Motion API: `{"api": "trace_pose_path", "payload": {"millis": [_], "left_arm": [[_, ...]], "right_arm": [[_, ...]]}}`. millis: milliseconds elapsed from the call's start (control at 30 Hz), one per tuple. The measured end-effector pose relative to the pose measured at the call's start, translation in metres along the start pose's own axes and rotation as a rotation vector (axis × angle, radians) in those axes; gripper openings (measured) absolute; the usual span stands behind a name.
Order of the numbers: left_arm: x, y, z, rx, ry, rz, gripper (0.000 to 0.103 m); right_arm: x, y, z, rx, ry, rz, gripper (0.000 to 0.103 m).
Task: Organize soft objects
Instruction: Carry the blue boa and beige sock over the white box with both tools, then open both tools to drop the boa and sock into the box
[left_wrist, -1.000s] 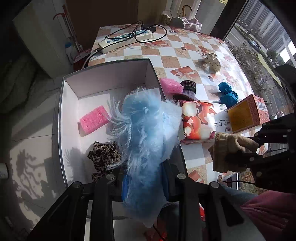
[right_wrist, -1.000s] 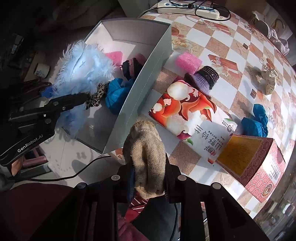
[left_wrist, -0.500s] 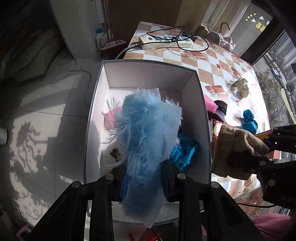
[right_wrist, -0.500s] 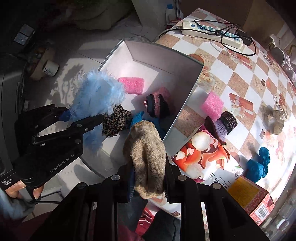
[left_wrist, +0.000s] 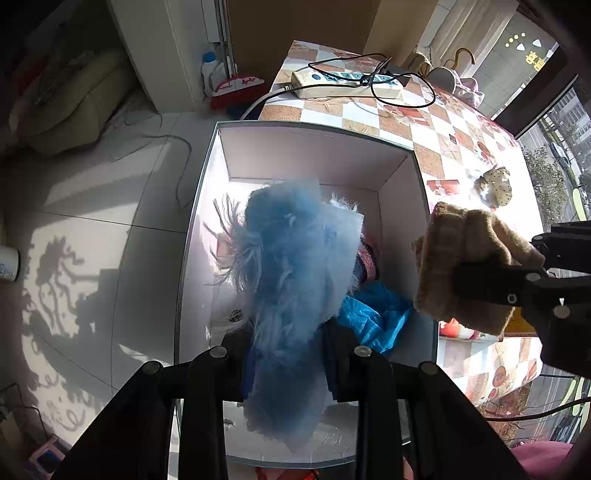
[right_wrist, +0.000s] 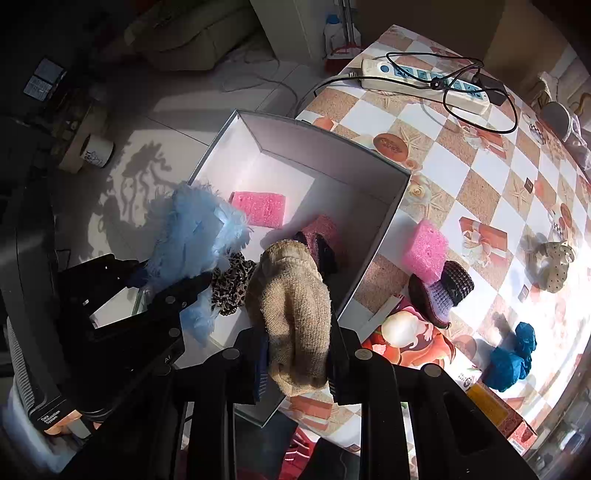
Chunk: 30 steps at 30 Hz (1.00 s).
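Note:
My left gripper (left_wrist: 286, 354) is shut on a fluffy light-blue fur piece (left_wrist: 291, 273) and holds it over the open white box (left_wrist: 314, 140). In the right wrist view the same fur piece (right_wrist: 195, 232) hangs above the box's left side. My right gripper (right_wrist: 295, 354) is shut on a tan knitted sock (right_wrist: 291, 306), which sits over the box's near right edge; the left wrist view shows that sock (left_wrist: 465, 266) beside the box's right wall. Inside the box (right_wrist: 325, 144) lie a pink sponge (right_wrist: 258, 208), a leopard-print cloth (right_wrist: 231, 284), a dark pink-and-black knit item (right_wrist: 319, 243) and a blue cloth (left_wrist: 373, 317).
On the checkered table (right_wrist: 480, 177) lie a second pink sponge (right_wrist: 424, 251), a purple knit hat (right_wrist: 443, 295), a blue cloth bundle (right_wrist: 511, 358), a spotted soft toy (right_wrist: 554, 266), a printed tissue pack (right_wrist: 413, 339), an orange carton (right_wrist: 495, 410) and a power strip (right_wrist: 424, 85). Tiled floor lies left of the box.
Both grippers moved left from the table toward the box, each still gripping its item. The fur piece now hangs over the box interior and the sock has reached the box's right edge.

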<state>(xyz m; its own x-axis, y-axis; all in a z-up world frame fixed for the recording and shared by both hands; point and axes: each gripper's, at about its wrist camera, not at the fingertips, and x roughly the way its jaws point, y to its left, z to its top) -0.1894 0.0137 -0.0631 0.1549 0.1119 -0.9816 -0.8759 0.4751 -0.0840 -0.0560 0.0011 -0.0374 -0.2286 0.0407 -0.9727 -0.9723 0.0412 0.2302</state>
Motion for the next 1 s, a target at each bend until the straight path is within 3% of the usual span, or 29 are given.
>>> {"api": "trace_pose_path", "payload": {"millis": [900, 1000], "left_arm": [[0.012, -0.001, 0.018, -0.010, 0.016, 0.000, 0.034], [0.012, -0.002, 0.019, -0.006, 0.010, -0.001, 0.040]], "right_arm": [[0.005, -0.016, 0.033, 0.076, -0.017, -0.010, 0.027], [0.007, -0.015, 0.035, 0.077, -0.016, -0.010, 0.027]]}}
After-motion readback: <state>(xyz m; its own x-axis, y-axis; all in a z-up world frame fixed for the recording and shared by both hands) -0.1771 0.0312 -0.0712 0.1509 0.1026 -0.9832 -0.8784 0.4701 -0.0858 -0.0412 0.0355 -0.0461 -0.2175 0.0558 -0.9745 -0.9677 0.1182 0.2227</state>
